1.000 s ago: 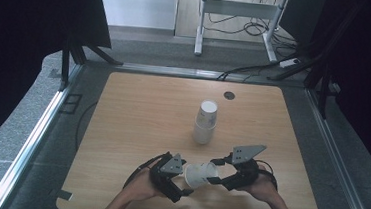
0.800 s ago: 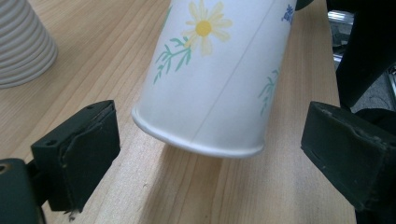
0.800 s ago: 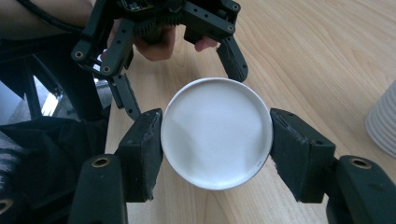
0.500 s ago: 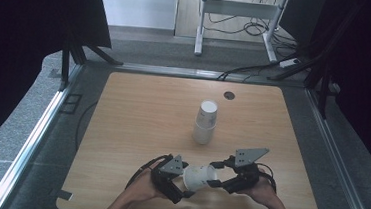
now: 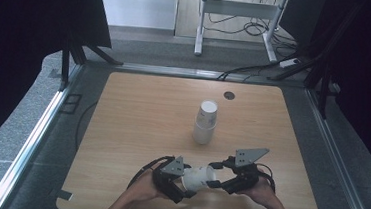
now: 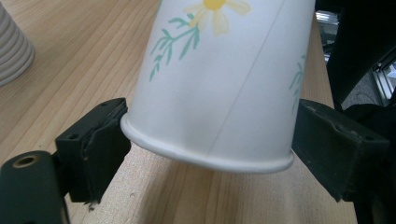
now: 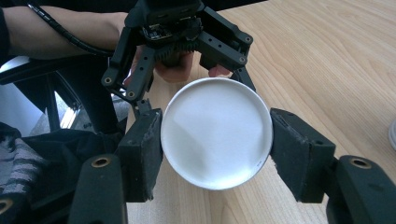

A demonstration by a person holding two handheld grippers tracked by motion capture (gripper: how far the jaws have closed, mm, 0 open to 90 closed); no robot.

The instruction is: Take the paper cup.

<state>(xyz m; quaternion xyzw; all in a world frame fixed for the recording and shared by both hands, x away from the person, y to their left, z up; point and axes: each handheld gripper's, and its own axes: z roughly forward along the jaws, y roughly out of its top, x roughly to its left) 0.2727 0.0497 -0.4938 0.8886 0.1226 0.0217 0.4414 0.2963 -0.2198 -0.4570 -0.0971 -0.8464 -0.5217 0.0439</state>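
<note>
A white paper cup (image 5: 198,178) with a daisy print lies on its side just above the table's front edge, held between both grippers. My left gripper (image 5: 180,182) has its jaws around the cup's rolled rim (image 6: 205,161). They have just been closing, and both pads (image 6: 105,140) now touch the rim. My right gripper (image 5: 217,180) is shut on the other end, with its pads (image 7: 142,154) pressed on either side of the round white end face (image 7: 217,133). In the right gripper view the left gripper (image 7: 182,28) and the hand holding it sit behind the cup.
A stack of upturned paper cups (image 5: 205,121) stands mid-table, beyond the grippers, and its ridged edge (image 6: 11,51) shows at the left gripper view's top left. A dark round cable hole (image 5: 229,95) sits near the wooden table's (image 5: 131,130) far edge.
</note>
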